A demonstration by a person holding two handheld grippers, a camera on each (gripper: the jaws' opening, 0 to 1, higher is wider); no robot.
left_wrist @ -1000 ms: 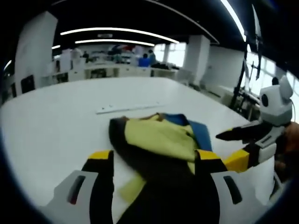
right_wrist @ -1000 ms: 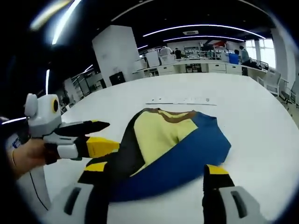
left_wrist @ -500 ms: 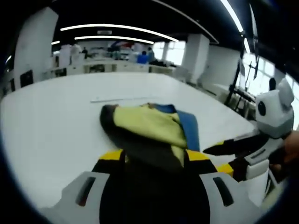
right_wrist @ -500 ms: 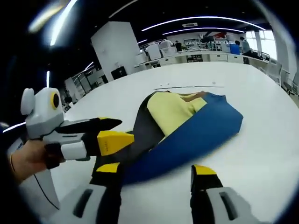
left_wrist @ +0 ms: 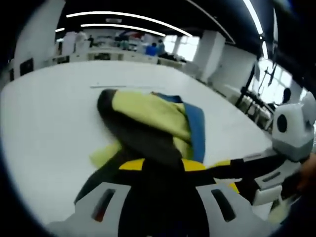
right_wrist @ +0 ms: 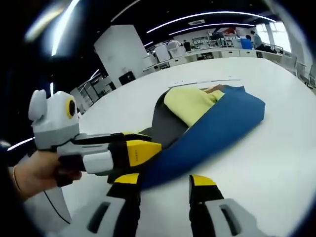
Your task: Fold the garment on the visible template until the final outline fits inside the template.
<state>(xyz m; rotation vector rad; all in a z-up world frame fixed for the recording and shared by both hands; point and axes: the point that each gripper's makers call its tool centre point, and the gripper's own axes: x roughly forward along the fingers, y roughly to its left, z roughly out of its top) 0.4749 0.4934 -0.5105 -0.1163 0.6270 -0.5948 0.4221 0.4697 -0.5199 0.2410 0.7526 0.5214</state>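
Observation:
A garment (left_wrist: 153,113) of yellow, black and blue cloth lies bunched on the white table (left_wrist: 49,113). My left gripper (left_wrist: 163,168) is at its near end, the jaws drawn in with black cloth filling the gap. In the right gripper view the garment (right_wrist: 222,123) shows a long blue fold with yellow and black behind it. My right gripper (right_wrist: 165,180) is at the fold's near tip, its jaws partly closed with a gap still between them. The left gripper (right_wrist: 133,145) comes in from the left there, pinching the black edge. The right gripper (left_wrist: 232,170) shows at the right of the left gripper view.
A thin pale strip (left_wrist: 113,86) lies on the table beyond the garment, also seen as a strip (right_wrist: 207,81) in the right gripper view. A hand (right_wrist: 34,173) holds the left gripper. Desks, pillars and people stand far behind. White table (right_wrist: 276,163) spreads right of the garment.
Both pairs of jaws have narrowed. The left gripper has closed on the black cloth. Both grippers have moved in closer to each other at the garment's near end, and the cloth has bunched up.

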